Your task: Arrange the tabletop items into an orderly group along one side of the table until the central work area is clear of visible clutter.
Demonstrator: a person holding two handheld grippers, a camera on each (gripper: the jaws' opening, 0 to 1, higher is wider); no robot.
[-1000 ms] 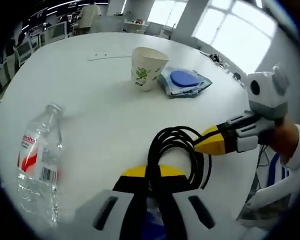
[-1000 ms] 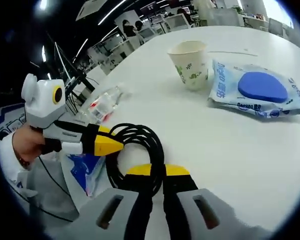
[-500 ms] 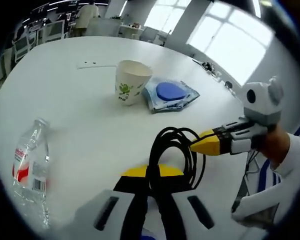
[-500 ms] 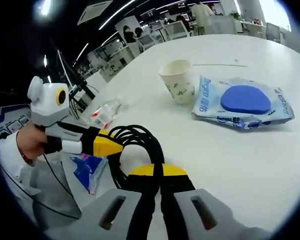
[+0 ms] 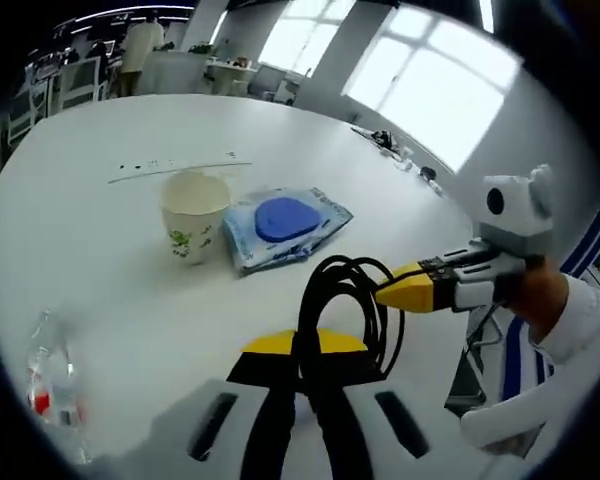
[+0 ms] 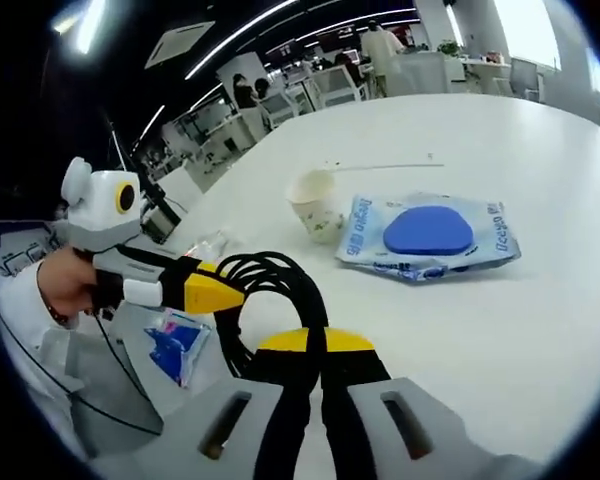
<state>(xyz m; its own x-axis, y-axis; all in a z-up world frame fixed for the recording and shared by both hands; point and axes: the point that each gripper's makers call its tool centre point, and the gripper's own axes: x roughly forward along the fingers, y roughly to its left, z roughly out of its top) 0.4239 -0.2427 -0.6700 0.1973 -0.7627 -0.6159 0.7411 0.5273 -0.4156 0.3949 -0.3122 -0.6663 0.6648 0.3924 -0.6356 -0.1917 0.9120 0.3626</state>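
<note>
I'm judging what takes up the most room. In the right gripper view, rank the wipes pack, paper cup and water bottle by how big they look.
1. Wipes pack: largest.
2. Paper cup.
3. Water bottle: looks smallest, but it is partly hidden behind the black cable, so its true size is unsure.

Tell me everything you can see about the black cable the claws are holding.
The black cable is a glossy, rubbery-looking cord wound into a loose coil of several loops. It hangs above the white table, pinched at two places: the left claw is shut on its lower loops, and the right claw grips its side with yellow tips. Its ends cannot be made out.
</note>
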